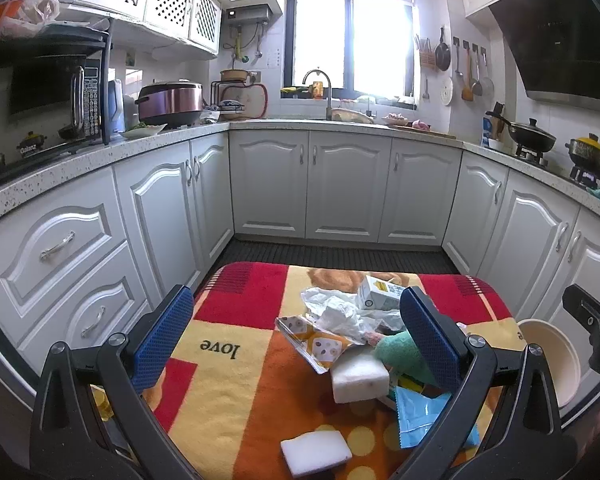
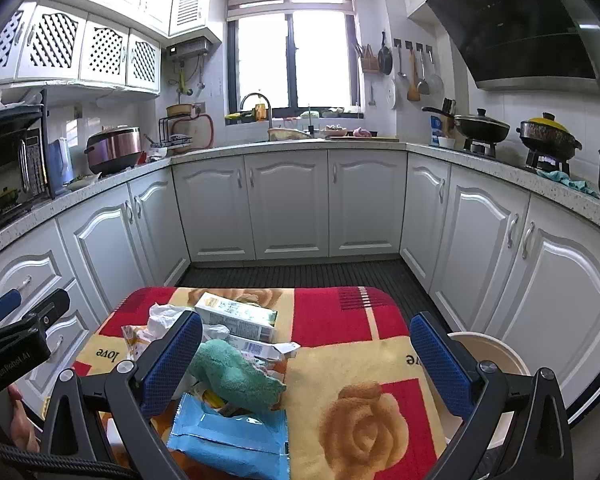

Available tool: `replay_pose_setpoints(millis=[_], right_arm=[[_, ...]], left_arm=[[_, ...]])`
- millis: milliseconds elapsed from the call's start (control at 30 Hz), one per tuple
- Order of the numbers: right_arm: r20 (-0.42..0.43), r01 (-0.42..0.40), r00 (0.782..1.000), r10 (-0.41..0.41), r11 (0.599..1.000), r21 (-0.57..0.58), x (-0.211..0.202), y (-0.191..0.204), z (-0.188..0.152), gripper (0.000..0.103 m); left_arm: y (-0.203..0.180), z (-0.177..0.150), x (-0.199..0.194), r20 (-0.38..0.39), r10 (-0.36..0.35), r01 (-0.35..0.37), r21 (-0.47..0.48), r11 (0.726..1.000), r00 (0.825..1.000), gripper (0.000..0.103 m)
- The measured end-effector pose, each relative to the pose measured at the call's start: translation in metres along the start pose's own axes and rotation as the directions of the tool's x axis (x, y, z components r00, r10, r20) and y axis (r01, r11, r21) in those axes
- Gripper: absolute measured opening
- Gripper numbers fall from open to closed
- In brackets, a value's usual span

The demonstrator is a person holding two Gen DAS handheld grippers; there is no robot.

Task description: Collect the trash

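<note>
1. Trash is lying in a loose pile on a small table covered w/ a red, yellow and orange blanket (image 1: 236, 396) w/ "love" printed on it.
2. Pile is holding a crumpled white plastic bag (image 1: 332, 312), a white-green carton (image 2: 236, 316) lying on its side, a patterned snack wrapper (image 1: 320, 344), a green cloth (image 2: 236, 376), a blue packet (image 2: 232, 436) and 2 white sponge blocks: one (image 1: 360, 378) touching the wrapper and the cloth, the other (image 1: 316, 454) sitting apart, nearer the camera.
3. Green cloth is resting partly on the blue packet; carton is lying at the far side of the pile, touching the white bag.
4. Left gripper (image 1: 296, 344) is hovering over the table w/ jaws wide, nothing btwn the blue pads; in the left wrist view most of the pile is showing btwn its fingers.
5. Right gripper (image 2: 306, 364) is also hovering w/ jaws wide and gripping nothing; pile is sitting at its left finger, bare blanket w/ a rose print showing btwn the pads.
6. Cream round bin (image 2: 496, 356) is standing on the floor just beside the table's right edge.
7. White cabinets (image 1: 348, 184) are running in a U round the room under a speckled countertop (image 1: 100, 156).
8. Microwave (image 1: 56, 92) and rice cooker (image 1: 170, 102) are sitting on the left counter; sink faucet (image 1: 320, 88) is standing under the window; 2 pots (image 2: 516, 130) are sitting on the stove at right.
</note>
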State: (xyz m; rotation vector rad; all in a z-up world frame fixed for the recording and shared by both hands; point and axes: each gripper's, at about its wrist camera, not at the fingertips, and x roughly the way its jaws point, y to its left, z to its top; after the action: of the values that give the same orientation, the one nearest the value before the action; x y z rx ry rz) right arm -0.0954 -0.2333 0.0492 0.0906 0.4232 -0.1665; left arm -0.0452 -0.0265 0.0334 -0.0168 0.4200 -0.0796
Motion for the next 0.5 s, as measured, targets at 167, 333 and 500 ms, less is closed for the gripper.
replay_pose_setpoints(millis=[167, 333, 500], right_arm=[[-0.011, -0.004, 1.000, 0.004, 1.000, 0.002, 0.0018, 0.0014, -0.0013, 0.103], [-0.019, -0.001, 1.000, 0.001, 1.000, -0.009, 0.0026, 0.0024, -0.0022, 0.103], [-0.029, -0.001, 1.000, 0.001, 1.000, -0.010, 0.0049, 0.0026, -0.0044, 0.103]], left_arm=[[-0.0008, -0.0019, 0.0013, -0.007, 0.000, 0.000, 0.000, 1.000, 1.000, 0.103], [-0.0010, -0.0027, 0.0019, -0.010, 0.001, -0.001, -0.001, 1.000, 1.000, 0.103], [-0.0004, -0.0035, 0.0027, -0.013, 0.002, -0.002, 0.002, 1.000, 1.000, 0.103]])
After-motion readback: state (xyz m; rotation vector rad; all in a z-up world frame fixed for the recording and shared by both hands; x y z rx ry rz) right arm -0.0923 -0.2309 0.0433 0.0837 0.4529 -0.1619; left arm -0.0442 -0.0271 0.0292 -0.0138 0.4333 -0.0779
